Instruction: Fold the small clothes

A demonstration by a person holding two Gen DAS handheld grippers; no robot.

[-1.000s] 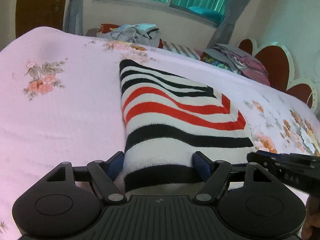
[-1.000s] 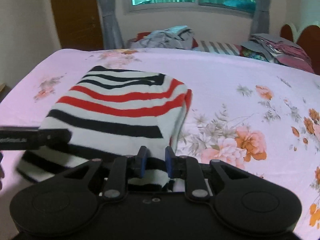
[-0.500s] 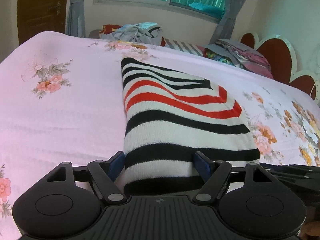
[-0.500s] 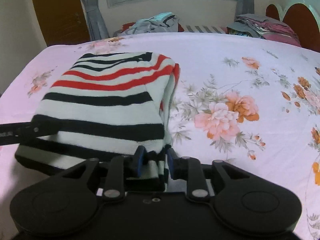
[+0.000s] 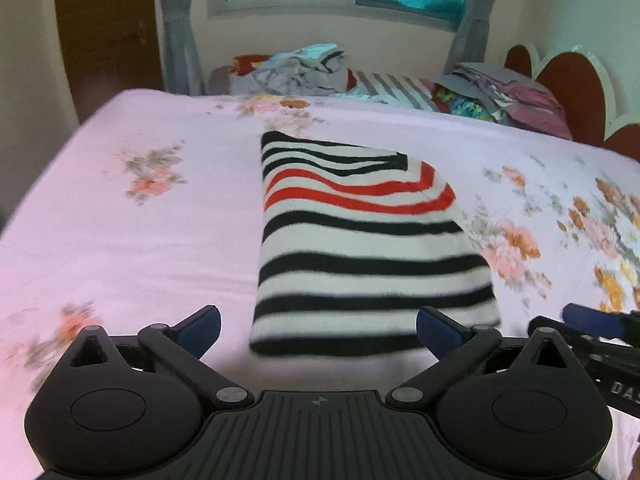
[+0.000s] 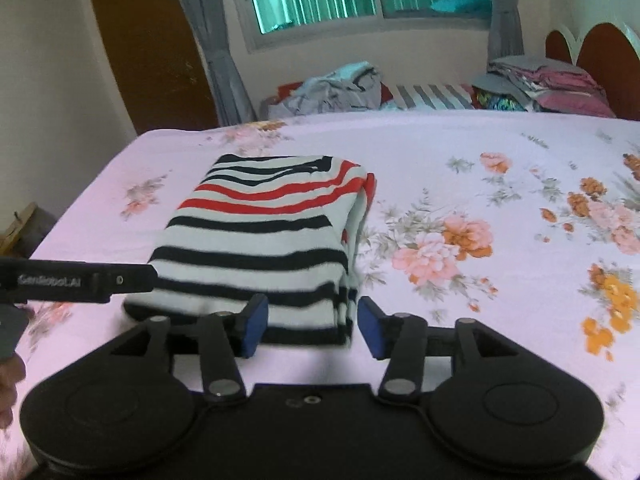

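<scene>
Left wrist: left hand-held gripper point(image 5: 318, 330) opening wide, right hand-held gripper point(image 6: 312, 328) opening; folded striped garment point(image 5: 360, 240) on bed point(image 5: 140, 240), unheld.

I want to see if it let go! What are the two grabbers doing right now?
Left gripper: opening wide, holding nothing.
Right gripper: opening, striped garment released.

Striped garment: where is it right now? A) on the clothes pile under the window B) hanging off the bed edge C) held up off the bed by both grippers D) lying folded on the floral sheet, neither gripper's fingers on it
D: the striped garment lies folded flat on the floral sheet; the left gripper and right gripper are both opening, fingers clear of the cloth.
</scene>
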